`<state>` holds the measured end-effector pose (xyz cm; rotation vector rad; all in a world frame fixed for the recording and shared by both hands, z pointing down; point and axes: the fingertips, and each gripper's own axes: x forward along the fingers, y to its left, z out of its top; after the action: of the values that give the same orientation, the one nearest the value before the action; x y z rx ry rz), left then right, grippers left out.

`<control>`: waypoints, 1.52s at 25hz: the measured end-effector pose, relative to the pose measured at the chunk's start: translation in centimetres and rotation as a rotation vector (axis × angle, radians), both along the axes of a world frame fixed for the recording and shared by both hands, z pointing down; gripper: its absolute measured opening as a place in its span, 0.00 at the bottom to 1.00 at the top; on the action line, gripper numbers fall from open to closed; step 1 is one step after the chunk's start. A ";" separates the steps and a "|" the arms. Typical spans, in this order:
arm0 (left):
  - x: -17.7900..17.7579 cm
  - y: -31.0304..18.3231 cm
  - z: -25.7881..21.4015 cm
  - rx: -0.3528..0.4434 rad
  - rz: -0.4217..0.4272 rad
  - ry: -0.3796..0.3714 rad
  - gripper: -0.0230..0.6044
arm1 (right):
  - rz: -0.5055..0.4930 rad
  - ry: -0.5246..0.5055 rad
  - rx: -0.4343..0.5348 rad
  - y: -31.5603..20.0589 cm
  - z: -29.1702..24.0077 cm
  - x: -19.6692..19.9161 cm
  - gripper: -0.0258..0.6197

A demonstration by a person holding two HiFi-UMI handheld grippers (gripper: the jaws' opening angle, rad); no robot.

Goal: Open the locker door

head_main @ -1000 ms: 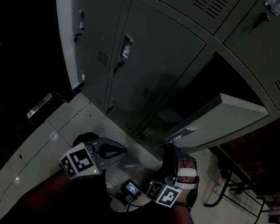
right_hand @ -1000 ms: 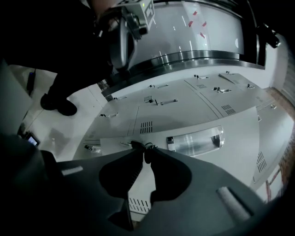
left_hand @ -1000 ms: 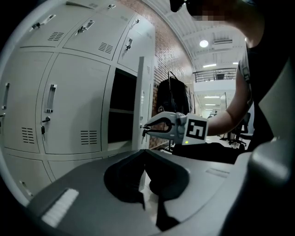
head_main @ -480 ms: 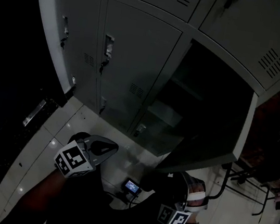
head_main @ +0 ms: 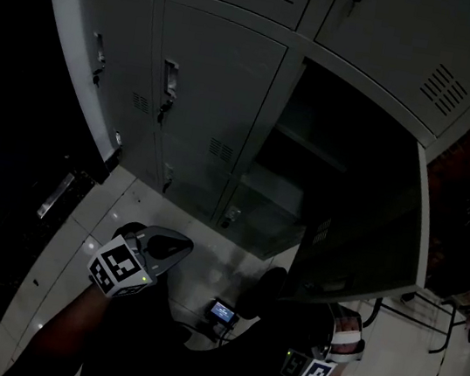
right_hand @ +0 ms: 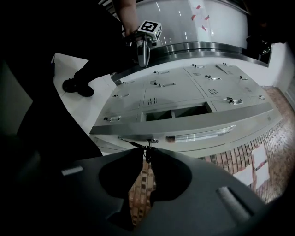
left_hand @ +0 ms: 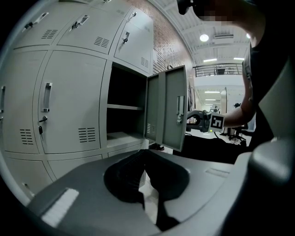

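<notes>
Your left gripper (left_hand: 145,154) hangs near, fingers together, empty. Your right gripper (right_hand: 147,155) pinches the key (right_hand: 148,144) with narrow fingers at the free edge of the locker door (head_main: 371,222), which stands wide open, right. Judged light, stiff sheet metal; its handle (left_hand: 180,109) offers a firmer hold.

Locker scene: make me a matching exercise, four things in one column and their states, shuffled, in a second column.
Column one:
1. locker door
2. left gripper
3. right gripper
4. neighbouring locker

Column two:
A. clamped on the key in the door's lock
B. swung open
C. door closed
D. jaws together, holding nothing

Pairs: 1-B, 2-D, 3-A, 4-C
</notes>
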<state>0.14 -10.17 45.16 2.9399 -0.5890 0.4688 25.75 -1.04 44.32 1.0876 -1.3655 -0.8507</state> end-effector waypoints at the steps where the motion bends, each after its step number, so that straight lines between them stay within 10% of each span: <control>1: 0.0 0.0 0.0 0.001 0.000 -0.001 0.05 | 0.007 -0.009 0.007 0.0 -0.3 0.1 0.10; 8: 0.1 0.0 0.1 -0.001 -0.001 -0.005 0.05 | 0.023 -0.176 0.053 0.6 -1.4 -0.5 0.20; 20: 0.0 0.0 0.1 -0.003 -0.002 -0.006 0.05 | 0.104 -1.211 -0.063 1.6 -1.9 0.3 0.04; 38: -0.1 -0.1 0.2 -0.002 -0.006 -0.010 0.05 | 0.100 -1.277 -0.081 1.5 -1.8 0.3 0.04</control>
<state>0.07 -10.23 45.40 2.9353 -0.5979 0.4828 26.03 0.47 42.56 1.7076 -2.2904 0.0979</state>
